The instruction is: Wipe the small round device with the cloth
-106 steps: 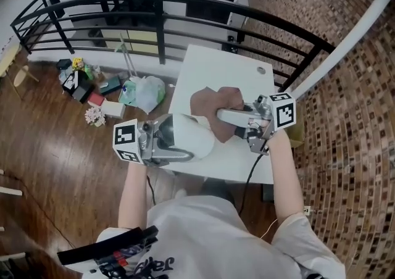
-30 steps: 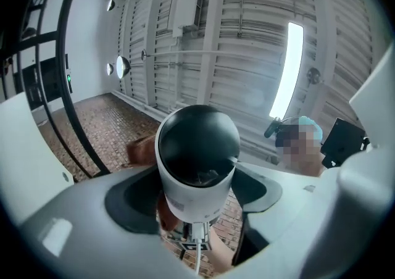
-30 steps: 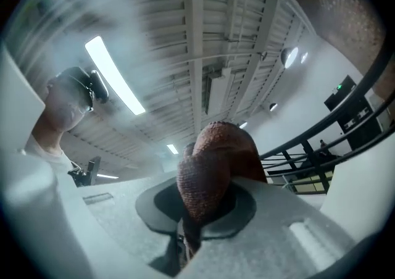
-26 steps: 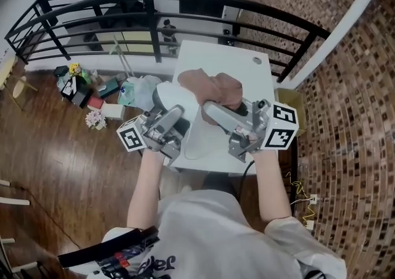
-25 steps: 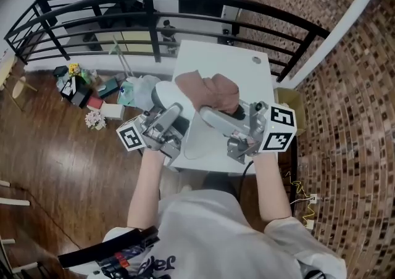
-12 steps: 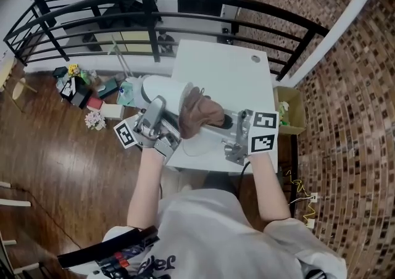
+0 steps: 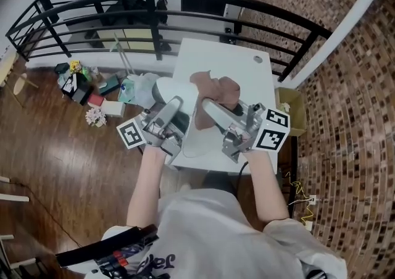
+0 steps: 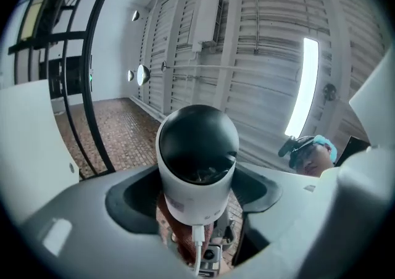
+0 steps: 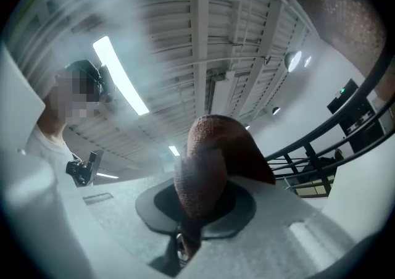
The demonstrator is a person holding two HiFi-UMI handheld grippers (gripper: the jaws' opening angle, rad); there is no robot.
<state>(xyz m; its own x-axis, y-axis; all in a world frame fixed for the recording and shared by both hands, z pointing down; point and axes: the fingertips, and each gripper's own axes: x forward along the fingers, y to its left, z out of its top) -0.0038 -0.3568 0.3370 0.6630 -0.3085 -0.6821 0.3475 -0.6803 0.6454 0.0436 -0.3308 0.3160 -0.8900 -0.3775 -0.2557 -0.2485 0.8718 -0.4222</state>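
Note:
The small round device, a white cylinder with a dark domed end, is held above the white table with my left gripper shut on its body. In the left gripper view the device fills the gap between the jaws, dome pointing away, and a white cable hangs from its base. My right gripper is shut on the brown cloth, which bunches just right of the device and touches its side. In the right gripper view the cloth rises as a folded lump from the right gripper.
A black railing curves round the table's far side. Bags and small items lie on the wooden floor at the left. The table has a small round hole near its far right corner. A brick wall stands at the right.
Half a second ago the cloth draped low over the device's near side. It has since swung back up and right, and the device and left gripper have shifted slightly right.

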